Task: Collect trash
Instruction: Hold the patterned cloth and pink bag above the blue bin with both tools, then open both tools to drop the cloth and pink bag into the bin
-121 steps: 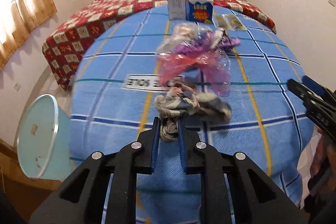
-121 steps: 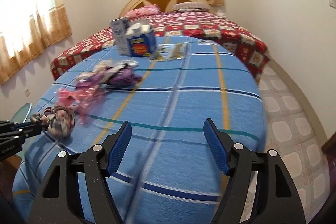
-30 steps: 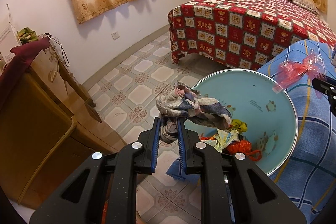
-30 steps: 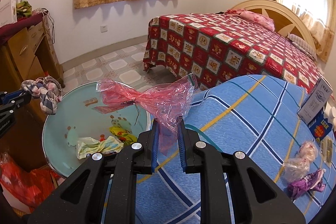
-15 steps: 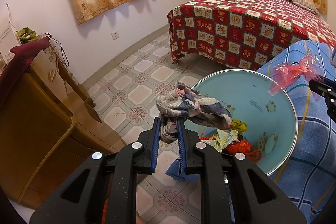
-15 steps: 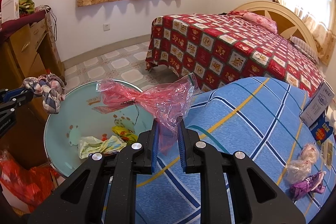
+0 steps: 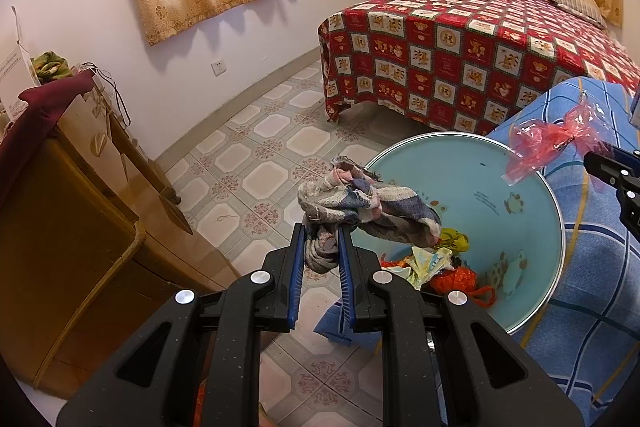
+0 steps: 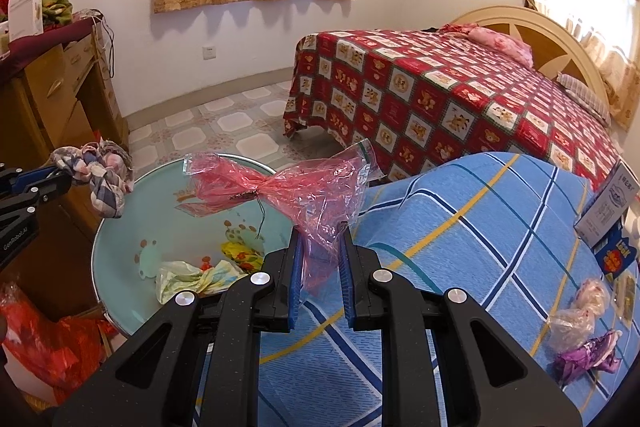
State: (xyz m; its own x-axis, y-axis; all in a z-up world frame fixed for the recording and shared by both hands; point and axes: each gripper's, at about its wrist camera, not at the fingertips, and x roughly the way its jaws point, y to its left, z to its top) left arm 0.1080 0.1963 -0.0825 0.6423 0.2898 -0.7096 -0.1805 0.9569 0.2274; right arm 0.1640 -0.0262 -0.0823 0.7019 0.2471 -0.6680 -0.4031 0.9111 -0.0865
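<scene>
The left gripper [image 7: 320, 247] has its fingers [image 7: 295, 259] closed on a checked rag [image 7: 360, 205], which hangs over the near left rim of the light blue bin [image 7: 516, 171]. The right gripper [image 8: 320, 247] pinches a pink plastic bag [image 8: 288, 187] that sits above the bin's right edge, where the bin meets the blue checked bed [image 8: 480, 227].

To do the drop well, I think each hand should go further over the open middle before the fingers part. The rag is partly outside the rim, and the light bag may float away.

The left view shows the rubbish already in the bin [image 7: 436, 267] and the wooden cabinet [image 7: 80, 207] to the left. Only the right view shows what is left on the blue bed: a clear wrapper [image 8: 572, 323], a purple wrapper [image 8: 588, 355] and cartons [image 8: 608, 211] at the far right.
</scene>
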